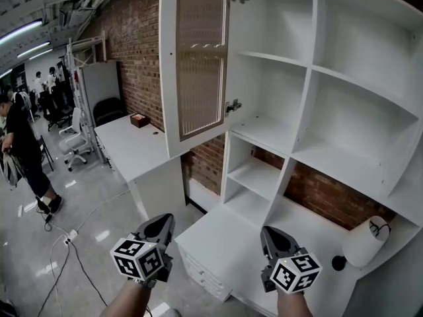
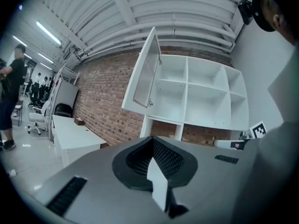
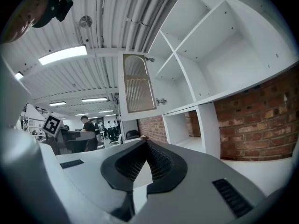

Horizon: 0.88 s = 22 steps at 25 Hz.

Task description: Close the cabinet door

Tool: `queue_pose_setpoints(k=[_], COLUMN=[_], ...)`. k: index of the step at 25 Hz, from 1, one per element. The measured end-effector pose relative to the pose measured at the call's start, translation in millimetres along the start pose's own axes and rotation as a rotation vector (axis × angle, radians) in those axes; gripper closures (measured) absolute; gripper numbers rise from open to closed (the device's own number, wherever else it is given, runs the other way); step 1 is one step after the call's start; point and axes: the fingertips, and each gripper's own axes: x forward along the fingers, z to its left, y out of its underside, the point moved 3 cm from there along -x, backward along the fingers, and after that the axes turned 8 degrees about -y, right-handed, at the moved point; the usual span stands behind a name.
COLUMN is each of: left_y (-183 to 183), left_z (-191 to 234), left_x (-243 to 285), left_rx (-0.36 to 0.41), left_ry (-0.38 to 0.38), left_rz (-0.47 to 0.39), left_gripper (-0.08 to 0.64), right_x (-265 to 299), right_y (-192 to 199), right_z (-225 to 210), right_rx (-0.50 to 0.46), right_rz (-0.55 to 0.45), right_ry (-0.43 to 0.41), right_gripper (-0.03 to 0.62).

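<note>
The white cabinet door (image 1: 198, 58) with a ribbed arched pane stands swung open, hinged on its right edge to the white shelf unit (image 1: 310, 104). The same door (image 2: 145, 71) shows far off in the left gripper view, and the door (image 3: 138, 84) also shows in the right gripper view. Both grippers hang low and well short of the door. My left gripper (image 1: 162, 220) is below the door's free edge, shut and empty, its tip (image 2: 152, 139) closed. My right gripper (image 1: 268, 234) is over the lower counter, jaws together at the tip (image 3: 146, 141), holding nothing.
A white desk (image 1: 132, 144) with a small brown box (image 1: 139, 119) runs along the brick wall at left. Drawers (image 1: 205, 269) sit under the counter. A white roll (image 1: 365, 242) lies at right. A person (image 1: 23, 144), chairs (image 1: 76, 140) and floor cables (image 1: 66, 243) are at left.
</note>
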Motion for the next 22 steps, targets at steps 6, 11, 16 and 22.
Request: queue_pose_setpoints(k=[6,11,16,22], left_y=[-29,-49,-76,-92], left_z=[28,49,66,79], left_x=[37,72,105,135], left_rx=[0.032,0.058,0.089,0.124], left_ry=[-0.010,0.018,0.046,0.063], left_rz=[-0.029,-0.032,-0.046,-0.057], left_gripper=[0.552,0.552,0.552,0.546], right_x=[9,24,55,92], right_y=[4,2,-9,-25], right_z=[-14,-21,-20,-26], right_rx=[0.010,0.028,0.016,0.001], right_rz=[-0.008,-0.028,-0.039,-0.048], right_ry=[0.046,0.098,0.134,0.160], right_gripper=[0.566,0.566,0.566,0.566])
